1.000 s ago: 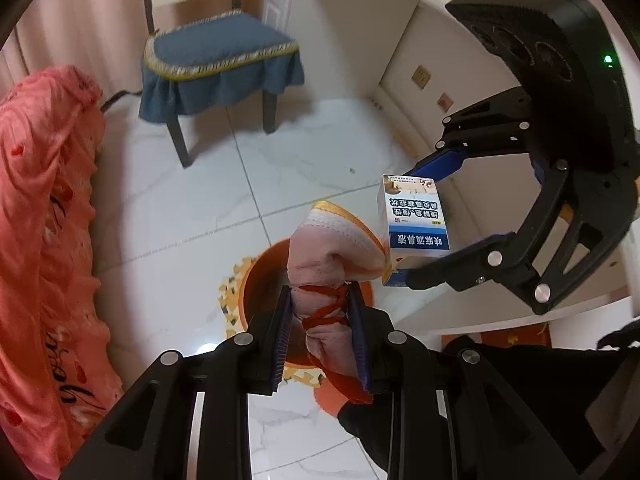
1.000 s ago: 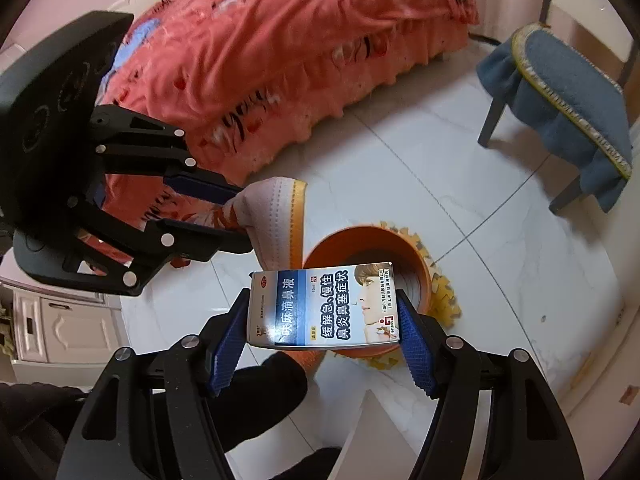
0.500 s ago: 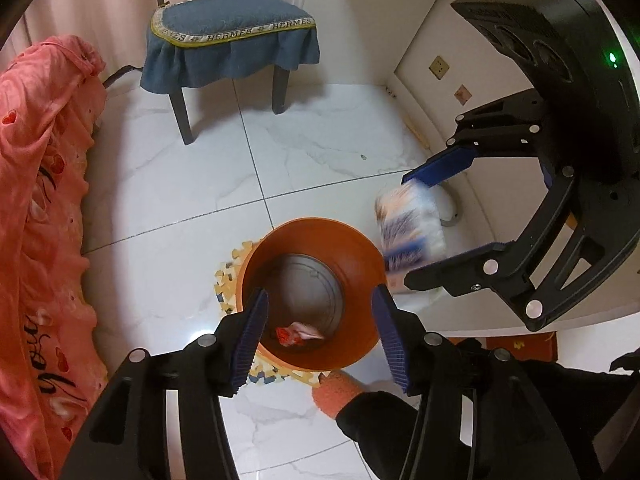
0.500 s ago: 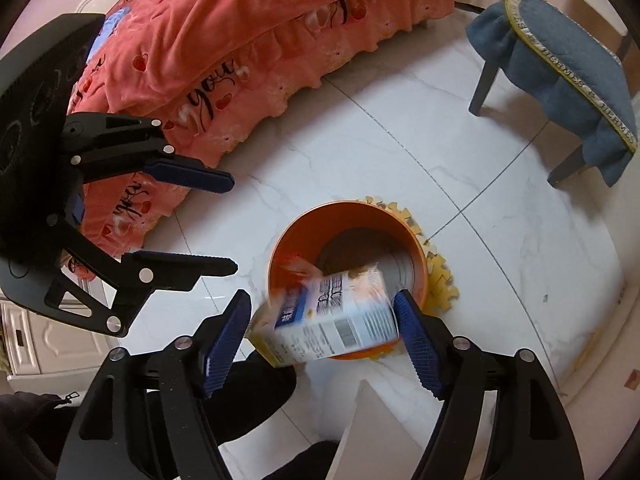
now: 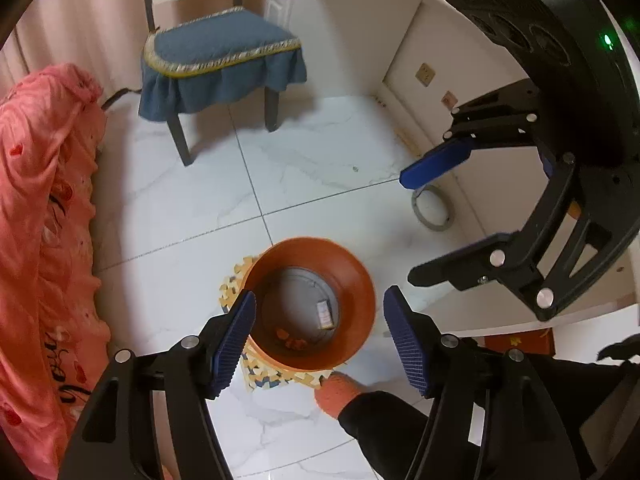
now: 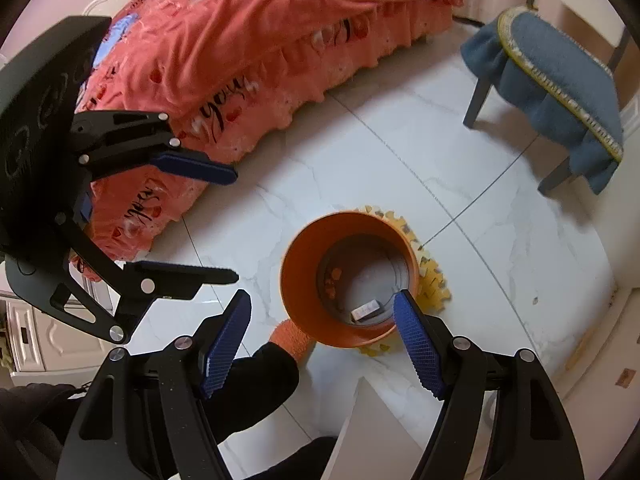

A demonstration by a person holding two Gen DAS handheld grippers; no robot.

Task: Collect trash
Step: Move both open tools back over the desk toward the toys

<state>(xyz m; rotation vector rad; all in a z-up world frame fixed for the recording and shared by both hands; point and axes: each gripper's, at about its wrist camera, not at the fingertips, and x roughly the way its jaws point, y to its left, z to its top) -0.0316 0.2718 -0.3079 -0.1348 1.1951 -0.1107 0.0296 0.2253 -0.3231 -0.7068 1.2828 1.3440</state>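
Observation:
An orange bin (image 5: 360,280) (image 6: 304,280) stands on the white tiled floor, straight below both grippers. At its bottom lie a small medicine box (image 5: 325,314) (image 6: 365,309) and a crumpled pink and orange bundle (image 5: 292,340) (image 6: 332,278). My left gripper (image 5: 320,300) (image 6: 235,226) hangs over the bin with its jaws opening and nothing between them. Beside it, my right gripper (image 6: 322,299) (image 5: 408,228) stands open and empty above the bin's rim.
A yellow puzzle mat (image 5: 236,280) (image 6: 432,280) lies under the bin. A blue cushioned chair (image 5: 220,52) (image 6: 560,80), a bed with a pink cover (image 5: 40,200) (image 6: 260,40) and a white cabinet (image 5: 400,60) ring the floor. A person's orange-socked foot (image 5: 336,392) (image 6: 290,336) touches the bin's base.
The left jaws let go of the pink bundle and the right jaws let go of the box. Both dropped into the bin, and both grippers now stand wider and empty.

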